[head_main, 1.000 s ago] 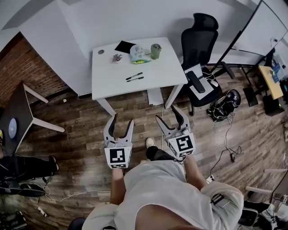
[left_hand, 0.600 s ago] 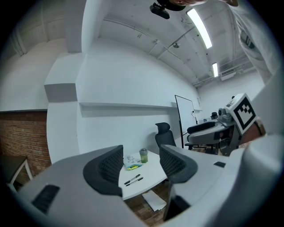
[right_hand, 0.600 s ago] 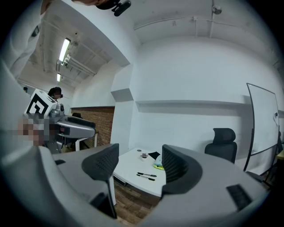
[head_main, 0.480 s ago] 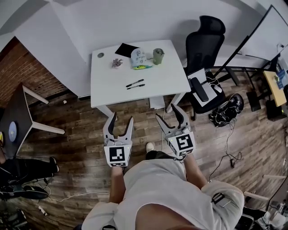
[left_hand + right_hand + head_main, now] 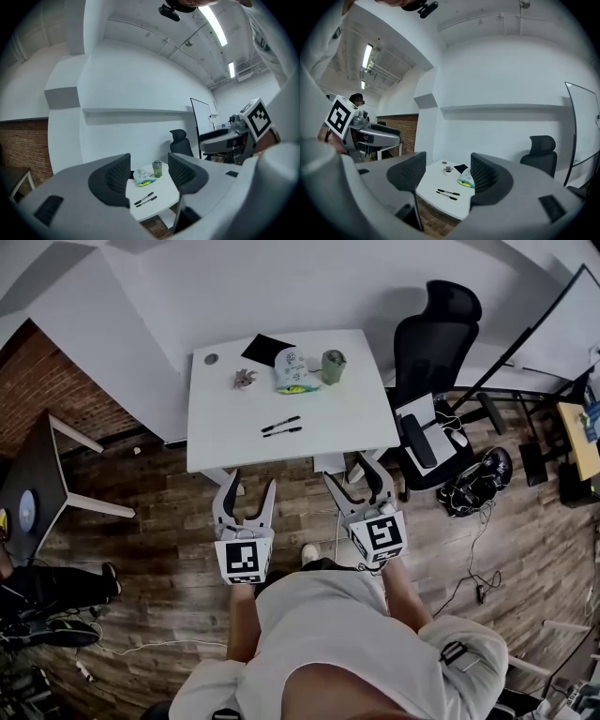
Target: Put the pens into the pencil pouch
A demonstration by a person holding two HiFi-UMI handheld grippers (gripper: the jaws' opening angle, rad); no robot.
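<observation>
An office: a white desk surface [image 5: 328,418], a black swivel chair [image 5: 433,343], a whiteboard [image 5: 562,320], wood-look floor [image 5: 159,521] and strip ceiling lights [image 5: 216,19].

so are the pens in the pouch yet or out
Out: both pens lie side by side on the white table, apart from the pouch further back by the green cup.

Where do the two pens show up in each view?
Head view: pens upper centre, on the white table.
Left gripper view: pens low centre, seen far off between the jaws.
Right gripper view: pens likewise, low centre.
Shared landmark: the pencil pouch lying behind them.
</observation>
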